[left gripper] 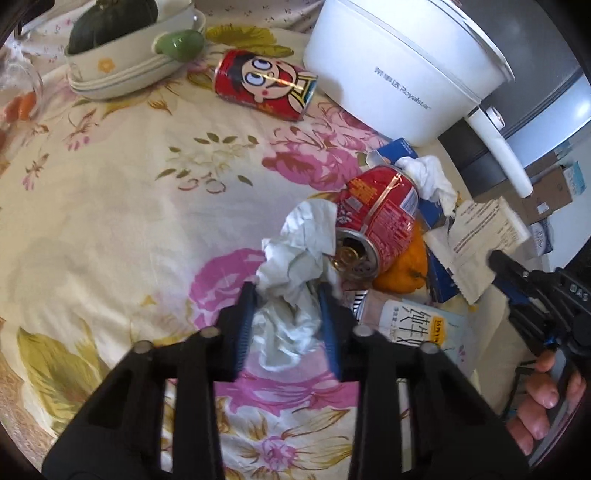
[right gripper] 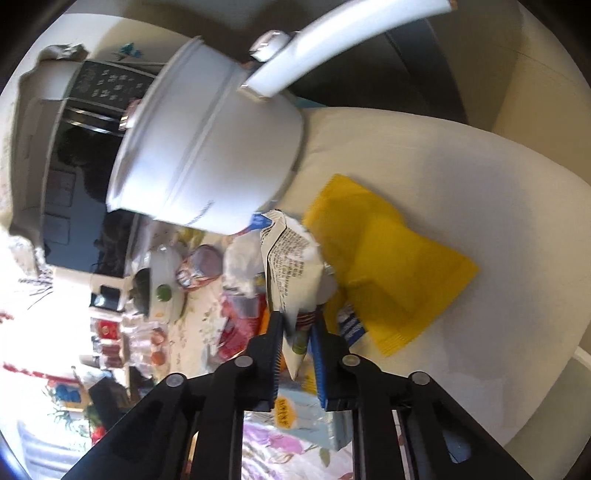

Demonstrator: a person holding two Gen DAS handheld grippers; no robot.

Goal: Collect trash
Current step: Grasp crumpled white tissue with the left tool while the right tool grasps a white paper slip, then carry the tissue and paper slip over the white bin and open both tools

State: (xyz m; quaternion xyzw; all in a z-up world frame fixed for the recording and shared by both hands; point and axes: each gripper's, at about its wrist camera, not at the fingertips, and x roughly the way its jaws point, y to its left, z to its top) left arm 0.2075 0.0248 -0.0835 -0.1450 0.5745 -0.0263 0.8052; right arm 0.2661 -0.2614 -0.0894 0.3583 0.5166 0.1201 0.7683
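Observation:
My left gripper (left gripper: 286, 295) is shut on a crumpled white tissue (left gripper: 291, 266) over the flowered tablecloth. Just beyond it lie a crushed red can (left gripper: 376, 218), an orange (left gripper: 404, 269), a second white tissue (left gripper: 430, 177) and a blue box (left gripper: 428, 210). Another red cartoon can (left gripper: 264, 85) lies farther back. My right gripper (right gripper: 299, 317) is shut on a white printed wrapper (right gripper: 291, 273); the wrapper (left gripper: 484, 236) and the right gripper (left gripper: 517, 273) also show at the right of the left wrist view. A yellow packet (right gripper: 388, 258) lies behind the wrapper.
A white Royalstar pot (left gripper: 399, 62) with a long handle stands at the back right. A bowl holding a dark green squash (left gripper: 110, 26) sits on stacked plates at the back left, with a green spoon (left gripper: 181, 44). A milk carton (left gripper: 417, 325) lies near the front right.

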